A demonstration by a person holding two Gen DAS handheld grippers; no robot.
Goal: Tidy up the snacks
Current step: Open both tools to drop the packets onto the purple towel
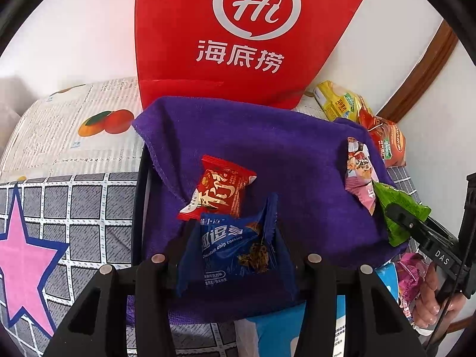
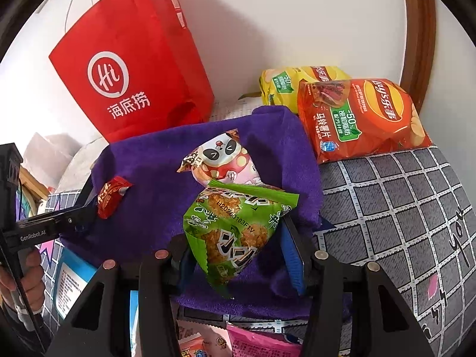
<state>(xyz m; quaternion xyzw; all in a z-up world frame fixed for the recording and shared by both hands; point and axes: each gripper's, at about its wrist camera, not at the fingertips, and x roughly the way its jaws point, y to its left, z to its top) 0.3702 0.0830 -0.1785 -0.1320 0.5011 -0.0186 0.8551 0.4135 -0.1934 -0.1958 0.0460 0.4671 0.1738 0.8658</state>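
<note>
Both claws angled steeply down over purple cloth [image 1: 267, 136]. Left claw [image 1: 235, 255] clamped on blue cookie packet [image 1: 238, 247], long axis running away from camera, crimped end up. Right claw [image 2: 238, 253] clamped on green snack packet [image 2: 235, 226], tilted, long axis diagonal, just above panda packet [image 2: 223, 160].
</note>
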